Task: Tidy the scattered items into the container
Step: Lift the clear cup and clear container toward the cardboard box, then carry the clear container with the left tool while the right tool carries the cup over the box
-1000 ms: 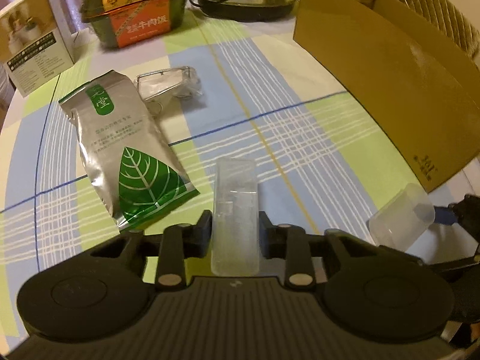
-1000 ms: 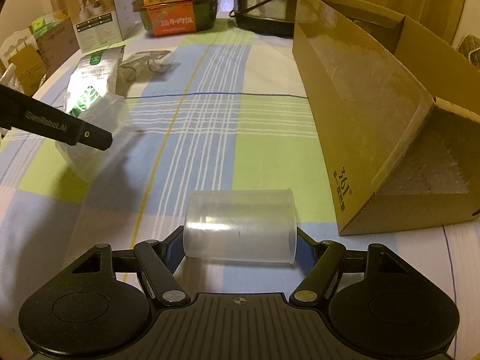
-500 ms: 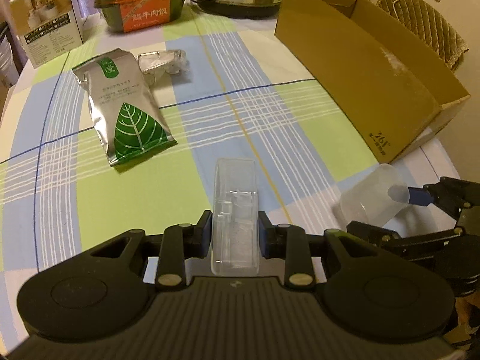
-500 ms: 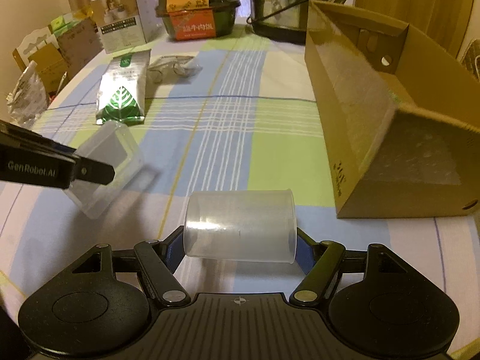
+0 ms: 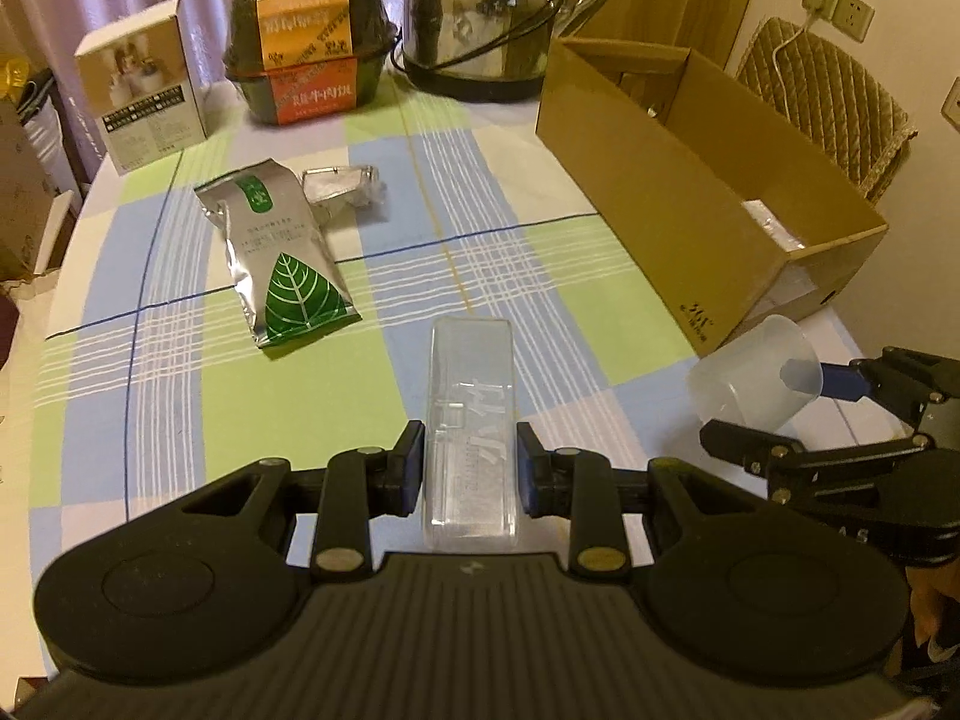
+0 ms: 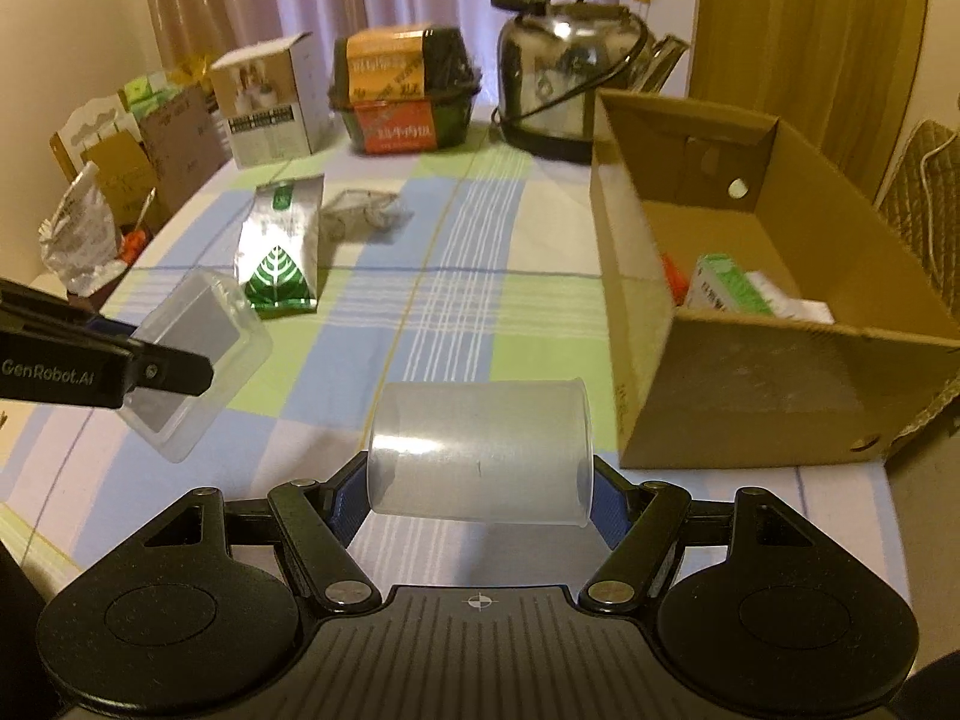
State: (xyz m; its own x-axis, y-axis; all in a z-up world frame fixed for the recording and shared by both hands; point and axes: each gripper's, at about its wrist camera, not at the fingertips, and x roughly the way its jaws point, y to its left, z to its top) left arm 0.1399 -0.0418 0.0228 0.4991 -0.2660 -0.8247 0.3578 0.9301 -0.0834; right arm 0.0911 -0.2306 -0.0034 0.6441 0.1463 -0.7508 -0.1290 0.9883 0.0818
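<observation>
Both grippers are loaded and up off the checked tablecloth [image 5: 510, 252]. The right gripper [image 6: 480, 501] is clamped on a translucent plastic cup [image 6: 480, 450], one finger on each end — so the cup lies on its side, long axis running across the fingers, rim to the right. The left gripper [image 5: 470, 468] is squeezed onto a clear plastic case [image 5: 470, 420], and here it is the other way about: the case's long axis points straight ahead along the fingers, its far end poking out over the table.

Now the relation that counts — the cardboard box [image 6: 780, 384] sits ahead and to the right of the cup, its near corner just beside it, open top showing a few packets already inside. The right gripper looks clearly the nearer of the two; from the left one the box lies well off to the right, with the right gripper in between. My guess is the cup goes first, lifted over that near wall.

Still out on the cloth: the silver leaf-print pouch [image 5: 279, 258], lengthwise away from us, and a small crumpled clear tray [image 5: 342, 186] touching its top corner.
</observation>
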